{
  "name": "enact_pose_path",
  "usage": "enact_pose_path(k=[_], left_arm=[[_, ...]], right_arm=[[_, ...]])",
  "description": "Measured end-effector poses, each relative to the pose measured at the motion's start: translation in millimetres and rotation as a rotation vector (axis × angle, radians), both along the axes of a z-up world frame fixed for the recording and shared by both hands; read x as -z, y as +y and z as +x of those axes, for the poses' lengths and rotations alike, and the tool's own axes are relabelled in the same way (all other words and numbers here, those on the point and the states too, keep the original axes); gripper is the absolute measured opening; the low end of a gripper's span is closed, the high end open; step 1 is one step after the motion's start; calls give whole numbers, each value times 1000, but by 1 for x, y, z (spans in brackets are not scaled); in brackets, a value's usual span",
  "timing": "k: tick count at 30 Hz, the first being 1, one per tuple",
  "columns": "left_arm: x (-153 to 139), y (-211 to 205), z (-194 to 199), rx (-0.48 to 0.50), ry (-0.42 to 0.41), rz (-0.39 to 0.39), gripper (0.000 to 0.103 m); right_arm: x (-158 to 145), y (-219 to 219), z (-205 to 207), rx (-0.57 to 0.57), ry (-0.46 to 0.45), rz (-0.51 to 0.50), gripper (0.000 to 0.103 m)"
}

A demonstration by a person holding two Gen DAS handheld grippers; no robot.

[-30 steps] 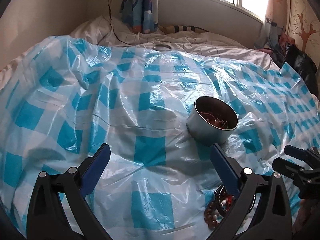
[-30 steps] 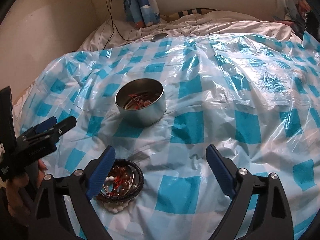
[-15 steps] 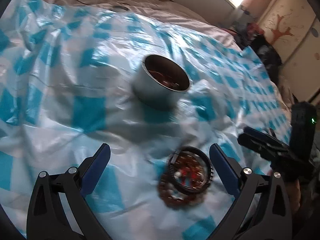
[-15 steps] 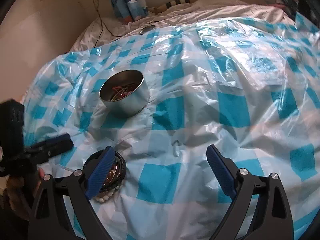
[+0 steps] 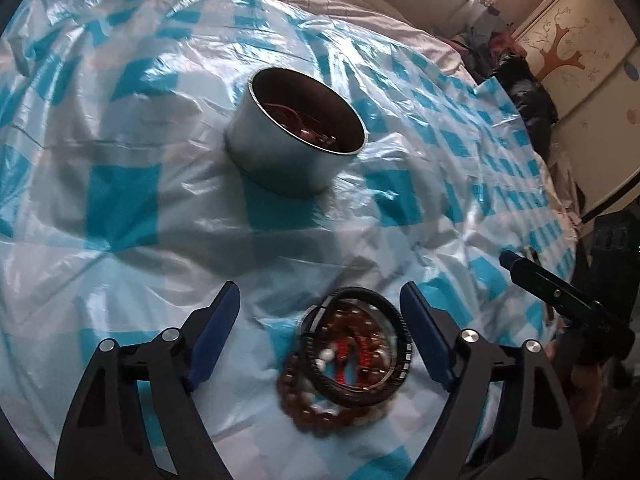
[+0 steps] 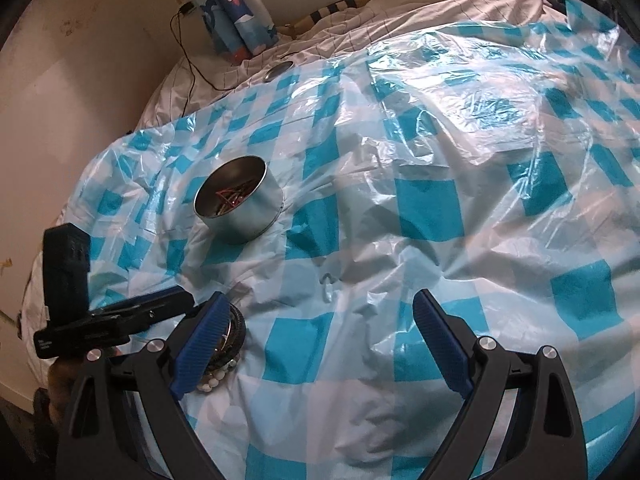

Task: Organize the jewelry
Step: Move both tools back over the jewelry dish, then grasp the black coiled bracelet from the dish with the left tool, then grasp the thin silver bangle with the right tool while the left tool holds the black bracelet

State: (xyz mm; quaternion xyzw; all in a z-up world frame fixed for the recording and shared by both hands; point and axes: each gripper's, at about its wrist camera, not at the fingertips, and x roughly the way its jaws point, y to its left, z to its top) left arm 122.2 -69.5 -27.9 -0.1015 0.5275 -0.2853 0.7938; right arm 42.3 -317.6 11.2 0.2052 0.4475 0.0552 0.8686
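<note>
Bracelets (image 5: 352,356) lie heaped at the lower middle of the left wrist view: a black band on top, brown beads beneath, white and red beads inside the ring (the heap is a little blurred). They rest on a blue-and-white checked plastic sheet (image 5: 120,208). The left gripper (image 5: 320,330) hangs over them with its jaws closing; the heap sits between the blue pads, closer to the right one, and neither pad presses on it, so nothing is grasped. Above the heap, in the upper middle of that frame, stands a round metal tin (image 5: 280,156), upright, with red and dark pieces inside. It is well apart from the bracelets.

In the right wrist view the heap shows only partly at lower left, behind the left blue finger (image 6: 202,344). The right gripper (image 6: 332,338) is released, jaws wide over bare sheet, holding nothing. The tin sits at the left of centre there. At the upper left of that frame, beyond the sheet, a small metal lid (image 6: 280,70) lies on white bedding (image 6: 400,12), near a blue curtain (image 6: 232,12).
</note>
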Motion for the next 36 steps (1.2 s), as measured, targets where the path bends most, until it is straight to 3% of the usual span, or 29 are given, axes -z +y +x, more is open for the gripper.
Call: enact_pose_path(k=[3,7,9,11,16,18,21,28,30,34,36], left_arm=[[3,-4,-2,28,33,-20,63],[13,-12,-4,53,54,35,36],[13,-13,-4,57,51,36,33],[11,-12,-4,56,35,43,21],[7,-9,-5,73,21,42,10],[4,-9,-6,80,17,29,9],[-3,-1,-3,81,35,-57,9],[-15,39,8,-75,13,-146,9],[-17,46,11,-95,14,-164,9],[-21,56,11,-115,7,-179,9],[-23,59,11,-118,5,-184,9]], right_arm=[[-3,-2,-3,5,-3,1,89],[-6,-2,-5,4,-6,1,89],[-6,-2,-5,4,-7,1,89],[-6,-1,-5,2,-6,1,89],[-3,4,-3,-9,3,6,90],[-2,8,-1,-18,6,4,90],[-1,13,0,-32,7,-2,90],[11,42,11,-141,36,29,90],[17,55,16,-184,56,65,90],[25,76,24,-225,93,36,89],[34,80,28,-224,130,45,81]])
